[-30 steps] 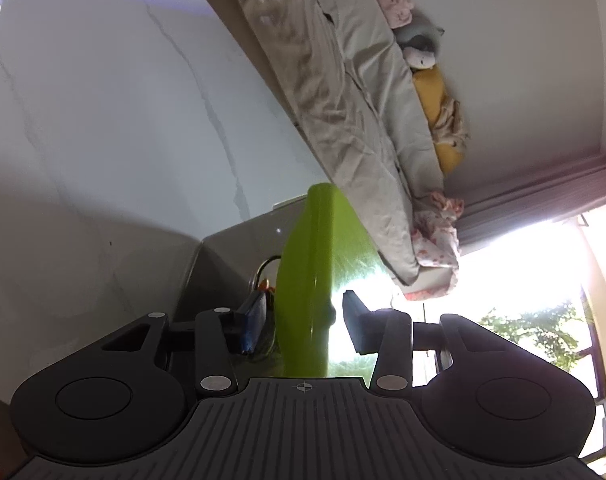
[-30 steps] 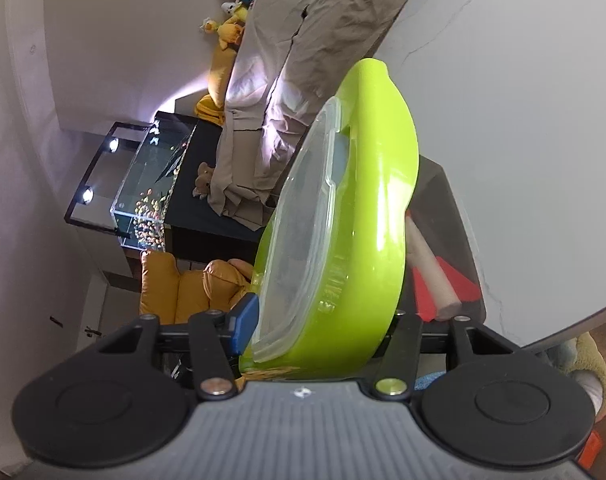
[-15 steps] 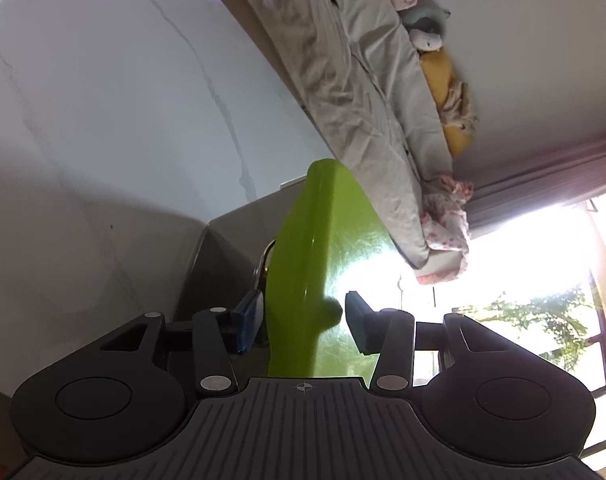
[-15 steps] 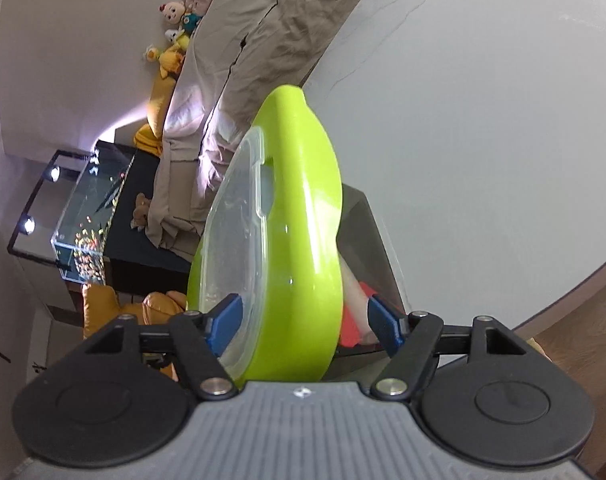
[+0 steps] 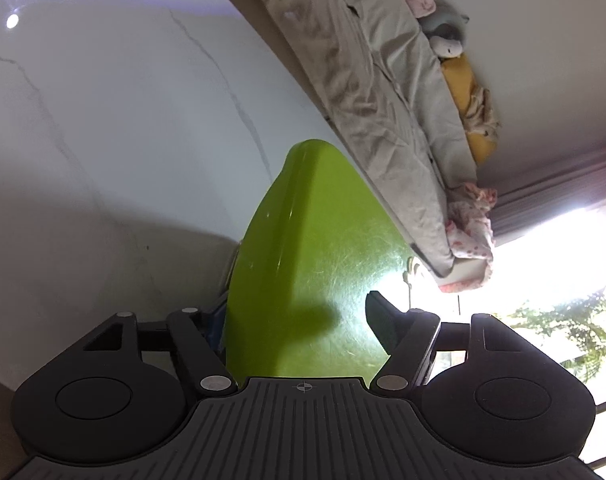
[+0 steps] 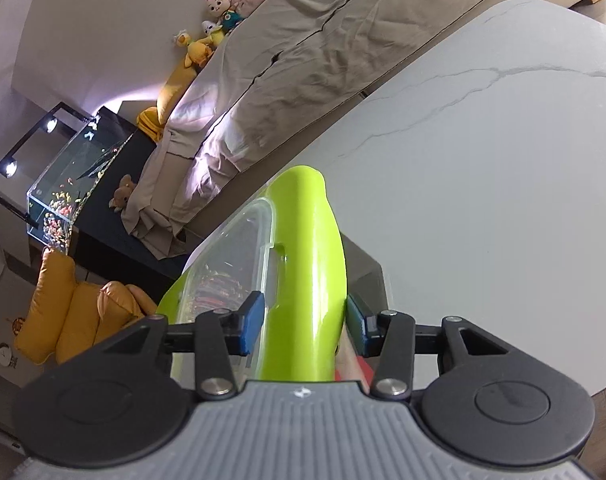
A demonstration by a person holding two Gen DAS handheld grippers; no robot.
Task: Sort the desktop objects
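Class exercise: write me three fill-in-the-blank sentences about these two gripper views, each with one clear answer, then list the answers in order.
1. Both grippers have their fingers on either side of a lid whose colour is ____.
2. The lid's inner panel is made of clear ____.
3. The table is white with thin grey ____.

Missing words: green; plastic; veins

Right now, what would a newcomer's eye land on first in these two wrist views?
The lime-green lidded box fills the middle of both views, standing on edge, its clear lid facing left in the right wrist view. The right gripper is clamped across it, while the left gripper straddles its other end, one finger apart from it. Behind lies the white marble table.
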